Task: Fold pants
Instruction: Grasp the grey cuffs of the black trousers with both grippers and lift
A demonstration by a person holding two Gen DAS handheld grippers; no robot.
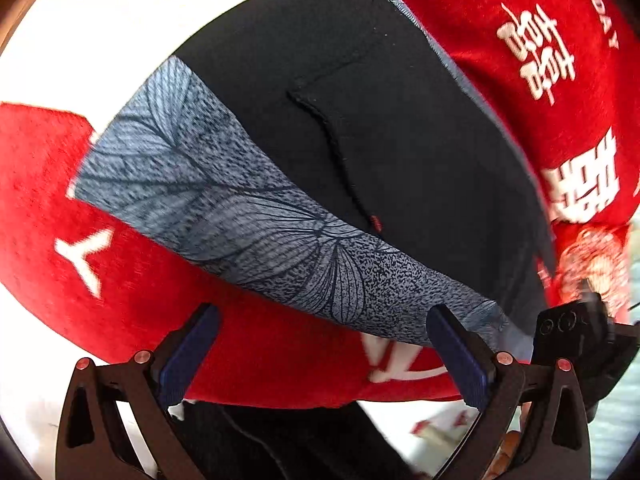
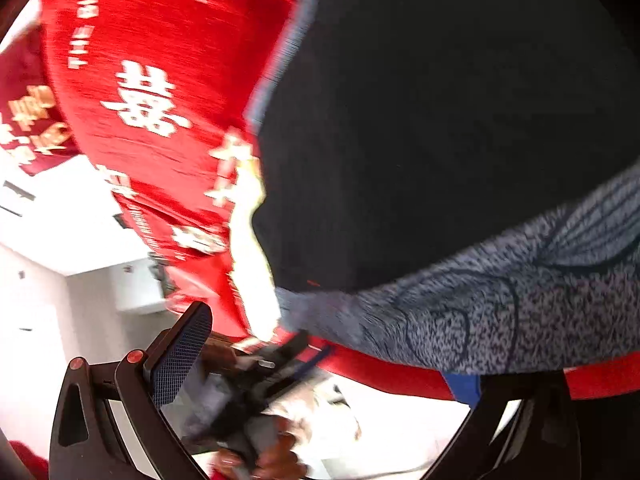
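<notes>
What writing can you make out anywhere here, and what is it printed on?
"THE BIG D...", cut off at the frame edge: white letters on the red cloth.
"...DAY": white letters on the same red cloth.
Large white Chinese characters on the red cloth: too distorted to read reliably.
Pants: leaf pattern only, no text.

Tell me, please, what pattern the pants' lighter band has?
Speckled blue-grey with dark leaf outlines on the pants; clearest in left wrist view.
</notes>
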